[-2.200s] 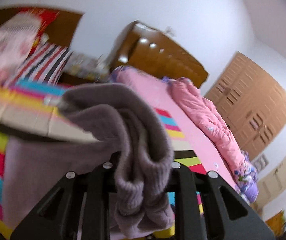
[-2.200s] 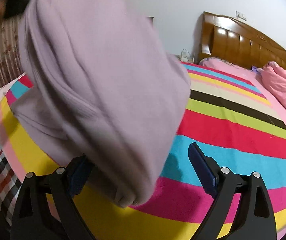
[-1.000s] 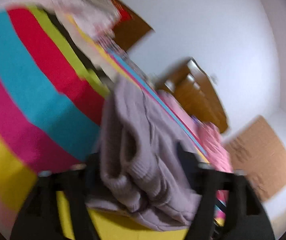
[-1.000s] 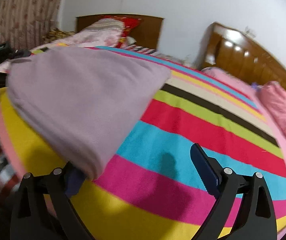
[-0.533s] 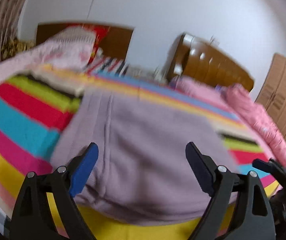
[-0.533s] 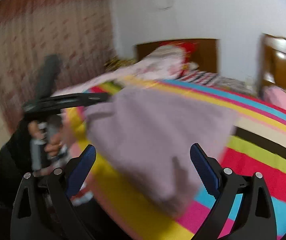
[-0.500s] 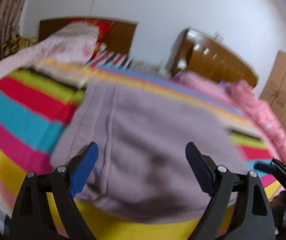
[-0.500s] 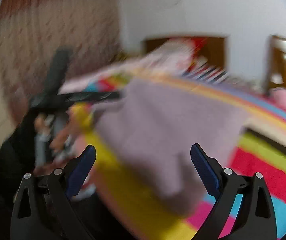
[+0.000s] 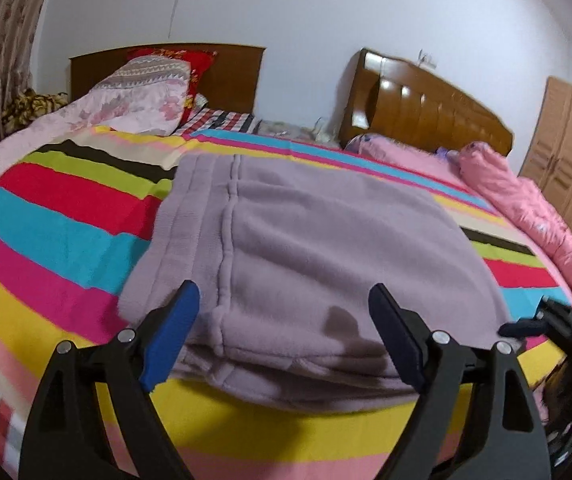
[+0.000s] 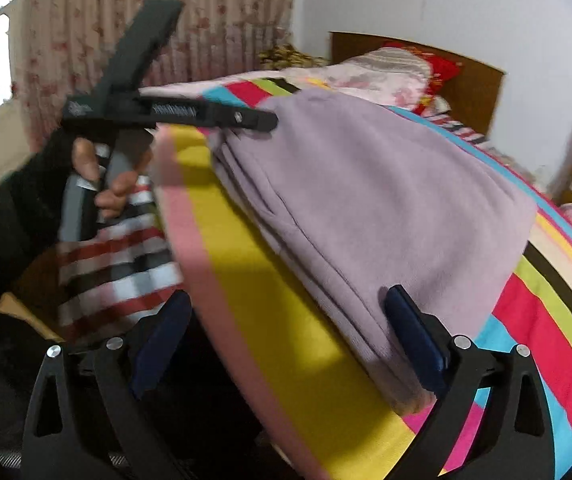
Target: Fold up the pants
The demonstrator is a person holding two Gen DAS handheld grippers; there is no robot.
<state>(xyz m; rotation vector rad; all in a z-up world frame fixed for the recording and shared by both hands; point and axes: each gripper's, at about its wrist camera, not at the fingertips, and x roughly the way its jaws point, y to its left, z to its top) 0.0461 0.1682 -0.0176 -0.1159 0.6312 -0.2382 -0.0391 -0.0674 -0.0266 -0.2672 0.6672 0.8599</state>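
The lilac fleece pants (image 9: 318, 240) lie folded in a thick stack on the striped bedspread (image 9: 57, 216), near the bed's front edge. My left gripper (image 9: 281, 324) is open and empty, its blue-padded fingers on either side of the stack's near edge. My right gripper (image 10: 286, 332) is open and empty at the bed's edge, its right finger close to the stack's corner. The pants (image 10: 386, 204) fill the middle of the right wrist view, where the left gripper (image 10: 257, 120) shows by their far corner. The right gripper's tip (image 9: 542, 320) shows at the right of the left wrist view.
A pink quilt (image 9: 526, 208) lies along the bed's right side by a wooden headboard (image 9: 426, 116). A second bed with pillows (image 9: 145, 88) stands behind on the left. A checked sheet (image 10: 117, 264) hangs below the bedspread. Floral curtains (image 10: 213, 20) cover the left wall.
The pants were held up in my left gripper, then laid down on the bedspread as a folded stack. Both grippers have let go and drawn back to the bed's edge.
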